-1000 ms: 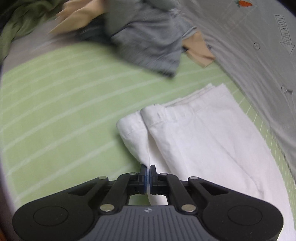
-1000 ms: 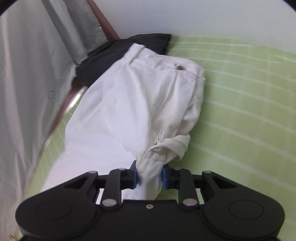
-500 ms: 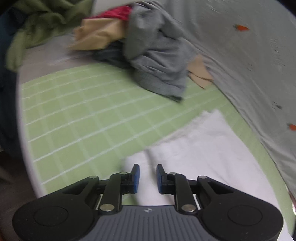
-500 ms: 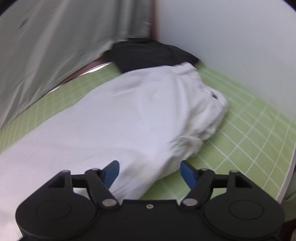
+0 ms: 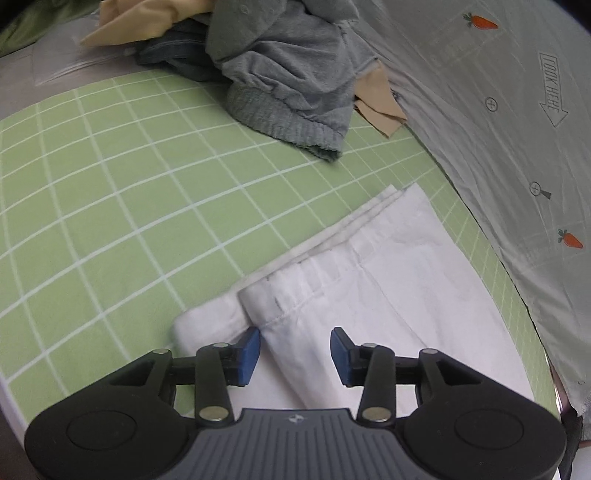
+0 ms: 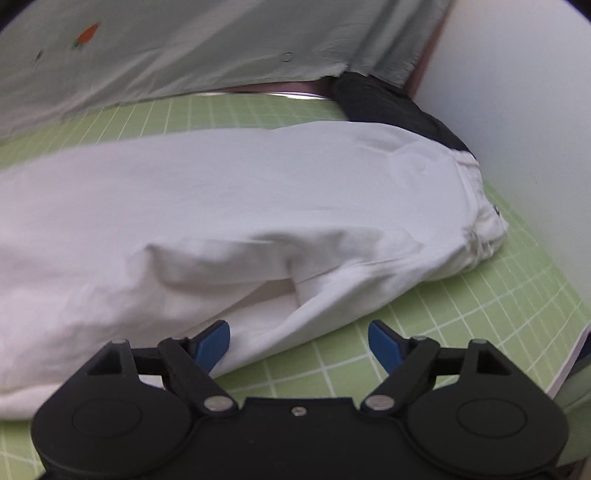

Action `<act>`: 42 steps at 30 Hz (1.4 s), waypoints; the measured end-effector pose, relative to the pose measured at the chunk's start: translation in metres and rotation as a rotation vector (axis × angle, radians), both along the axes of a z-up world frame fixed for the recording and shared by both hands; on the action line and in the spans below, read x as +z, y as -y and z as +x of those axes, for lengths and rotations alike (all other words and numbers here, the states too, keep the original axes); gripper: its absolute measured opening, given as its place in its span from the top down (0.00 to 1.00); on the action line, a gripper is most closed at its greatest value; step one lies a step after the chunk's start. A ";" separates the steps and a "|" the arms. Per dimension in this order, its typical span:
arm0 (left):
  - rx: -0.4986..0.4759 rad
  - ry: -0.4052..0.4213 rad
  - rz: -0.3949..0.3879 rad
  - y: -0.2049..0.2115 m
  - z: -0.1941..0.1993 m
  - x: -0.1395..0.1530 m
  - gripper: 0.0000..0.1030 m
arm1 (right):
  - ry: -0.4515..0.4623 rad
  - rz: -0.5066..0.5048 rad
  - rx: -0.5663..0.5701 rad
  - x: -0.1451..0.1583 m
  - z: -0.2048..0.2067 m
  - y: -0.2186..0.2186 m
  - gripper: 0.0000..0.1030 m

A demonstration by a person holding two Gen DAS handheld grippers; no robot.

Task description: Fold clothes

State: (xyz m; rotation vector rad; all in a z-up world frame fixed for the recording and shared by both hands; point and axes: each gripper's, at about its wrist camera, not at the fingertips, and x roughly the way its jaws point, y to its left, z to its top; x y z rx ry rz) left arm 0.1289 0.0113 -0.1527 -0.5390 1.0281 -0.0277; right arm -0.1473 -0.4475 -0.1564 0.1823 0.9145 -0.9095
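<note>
White trousers [image 5: 388, 288] lie flat on a green grid mat [image 5: 110, 192], leg cuffs toward the left wrist camera. My left gripper [image 5: 295, 350] hovers over the cuff end, its jaws opening, white cloth below them and the blue pads [image 5: 249, 349] clear of it. In the right wrist view the same trousers [image 6: 221, 206] stretch across the mat [image 6: 461, 325], waistband at the right. My right gripper [image 6: 299, 341] stands at their near edge, jaws opening wide, with the cloth's hem between the pads but not pressed.
A pile of unfolded clothes, grey garment [image 5: 291, 74] on top with tan [image 5: 147, 18] pieces, sits at the mat's far end. A pale carrot-print sheet [image 5: 498, 122] hangs along the side. A dark garment [image 6: 388, 103] lies beyond the waistband by a white wall [image 6: 517, 92].
Both grippers let go of the white trousers and opened. The right gripper rolled and swung sideways along the trousers. The left gripper drew back slightly from the cuffs.
</note>
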 end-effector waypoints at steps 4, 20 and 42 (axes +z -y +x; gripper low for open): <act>-0.028 -0.008 0.008 0.004 0.008 -0.002 0.59 | -0.068 -0.064 0.078 -0.005 0.018 -0.009 0.20; -0.060 -0.009 0.009 -0.001 0.014 0.001 0.75 | -0.290 -0.393 0.324 -0.008 0.055 -0.031 0.24; -0.157 0.260 0.024 -0.003 -0.026 0.073 0.97 | -0.038 -0.290 0.267 0.049 0.002 -0.013 0.90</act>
